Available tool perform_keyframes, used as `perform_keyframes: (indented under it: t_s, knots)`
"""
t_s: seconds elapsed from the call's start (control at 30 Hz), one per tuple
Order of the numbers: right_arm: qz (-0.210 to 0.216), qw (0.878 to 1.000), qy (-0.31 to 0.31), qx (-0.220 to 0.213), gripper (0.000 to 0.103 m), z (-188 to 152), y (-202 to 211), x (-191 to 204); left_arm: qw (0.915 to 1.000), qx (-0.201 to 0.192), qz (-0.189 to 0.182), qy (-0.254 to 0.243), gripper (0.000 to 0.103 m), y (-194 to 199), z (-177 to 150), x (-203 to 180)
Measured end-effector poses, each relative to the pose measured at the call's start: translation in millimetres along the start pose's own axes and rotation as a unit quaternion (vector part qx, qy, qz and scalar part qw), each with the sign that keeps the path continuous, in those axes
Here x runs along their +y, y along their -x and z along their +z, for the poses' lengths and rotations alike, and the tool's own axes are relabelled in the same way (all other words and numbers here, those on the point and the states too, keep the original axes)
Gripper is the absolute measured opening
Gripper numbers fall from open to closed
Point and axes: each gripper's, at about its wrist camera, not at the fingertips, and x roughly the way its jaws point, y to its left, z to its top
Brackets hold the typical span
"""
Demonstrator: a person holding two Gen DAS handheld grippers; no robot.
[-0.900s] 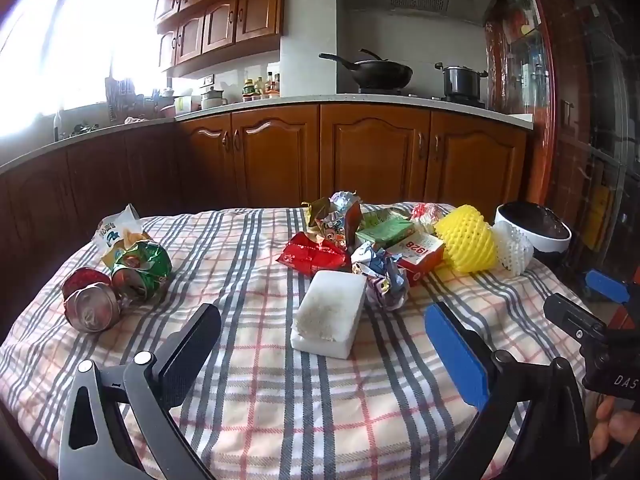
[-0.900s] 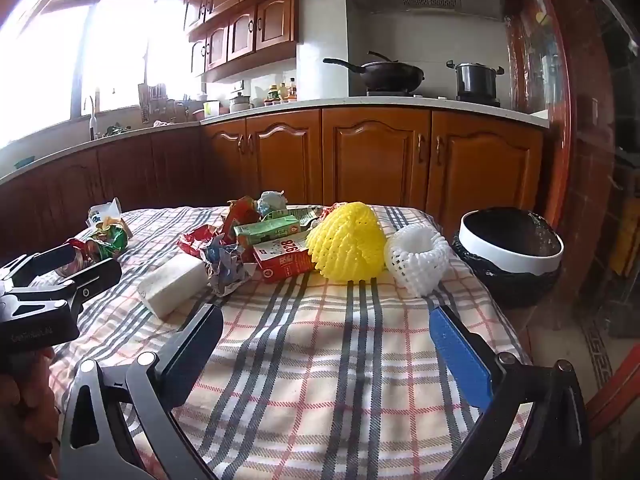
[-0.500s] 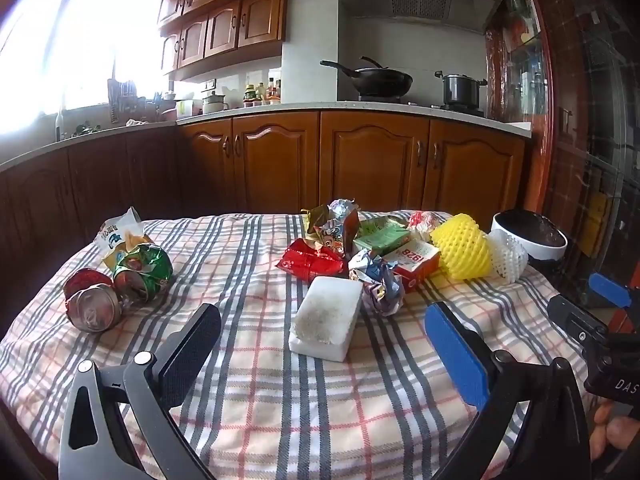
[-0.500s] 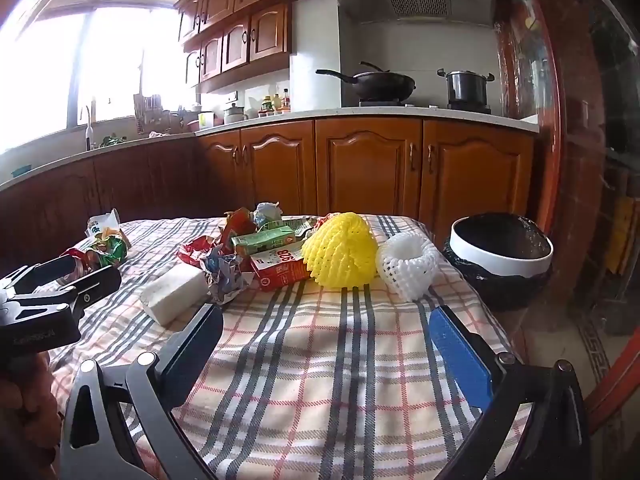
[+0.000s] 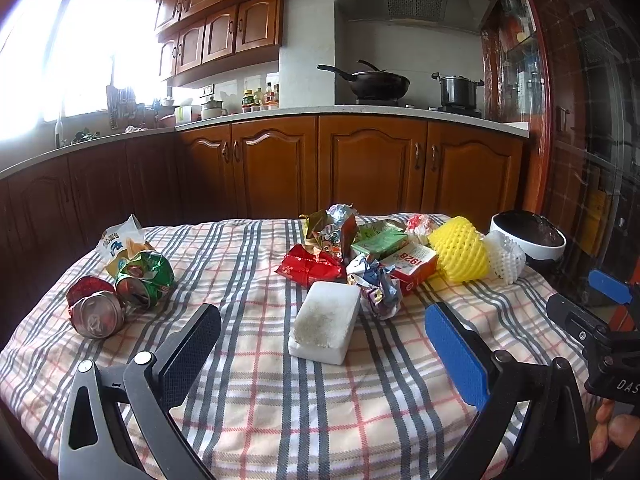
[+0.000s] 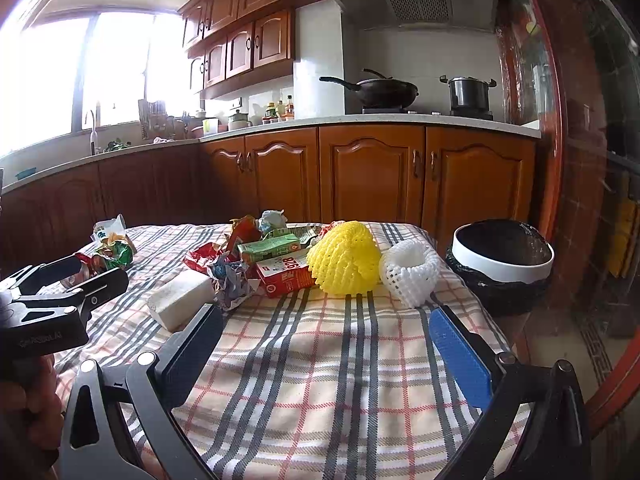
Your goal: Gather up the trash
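Since a moment ago both views have tilted upward slightly; no trash has been picked up yet. Left of the left gripper (image 5: 322, 338), jaws apart and empty, lie crushed cans (image 5: 120, 292); the foam block (image 5: 326, 326) sits dead ahead. The right gripper (image 6: 326, 338), also spread and empty, faces the yellow foam net (image 6: 344, 258), with the lined bin (image 6: 502, 264) to its right.

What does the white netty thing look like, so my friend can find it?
Look at the checked tablecloth, on the side nearest the black-lined bin. Beside the yellow foam net sits the white foam net, cup-shaped with its opening facing up. It is the only white mesh thing there.
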Motion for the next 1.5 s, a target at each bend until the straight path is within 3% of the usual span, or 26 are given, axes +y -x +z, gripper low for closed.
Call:
perform_keyframes:
  t_s: [1.5]
  knots:
    - [0.026,1.0,-0.011,0.01,0.103,2,-7,0,0.9999,0.014,0.001,0.001,0.102,-9,-2,2]
